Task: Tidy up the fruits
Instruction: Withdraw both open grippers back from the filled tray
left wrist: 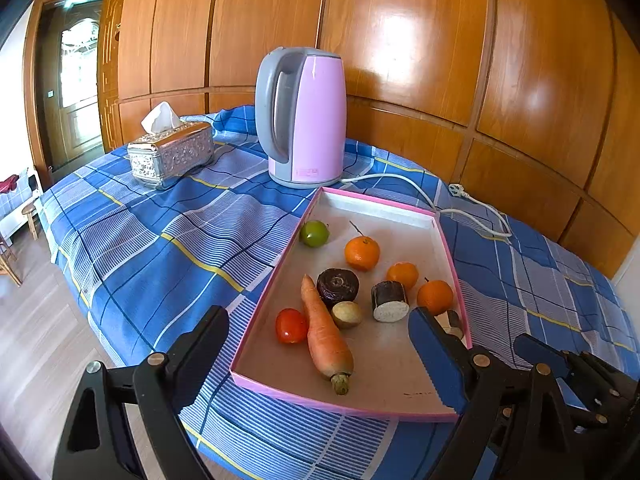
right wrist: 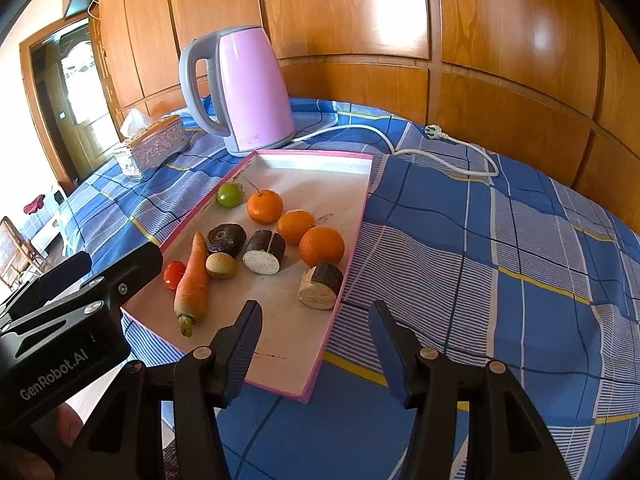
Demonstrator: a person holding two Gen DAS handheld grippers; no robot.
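A pink-rimmed tray (left wrist: 384, 384) (right wrist: 288, 344) on the blue plaid cloth holds three oranges (left wrist: 362, 254) (right wrist: 321, 246), a green fruit (left wrist: 315, 233) (right wrist: 229, 195), a red tomato (left wrist: 291, 325) (right wrist: 174, 275), a carrot (left wrist: 325, 336) (right wrist: 193, 280), a small brown fruit (left wrist: 346, 314) (right wrist: 221, 265) and dark eggplant pieces (left wrist: 389, 301) (right wrist: 265, 257). My left gripper (left wrist: 316, 344) is open, hovering over the tray's near end. My right gripper (right wrist: 316, 332) is open above the tray's near right edge. The left gripper also shows at the left in the right wrist view (right wrist: 120, 268).
A pink kettle (left wrist: 304, 120) (right wrist: 248, 92) stands behind the tray, its white cord (left wrist: 472, 212) (right wrist: 440, 156) trailing right. A silver tissue box (left wrist: 172, 152) (right wrist: 154, 146) sits at the back left. Wooden wall panels are behind; the table edge and floor lie to the left.
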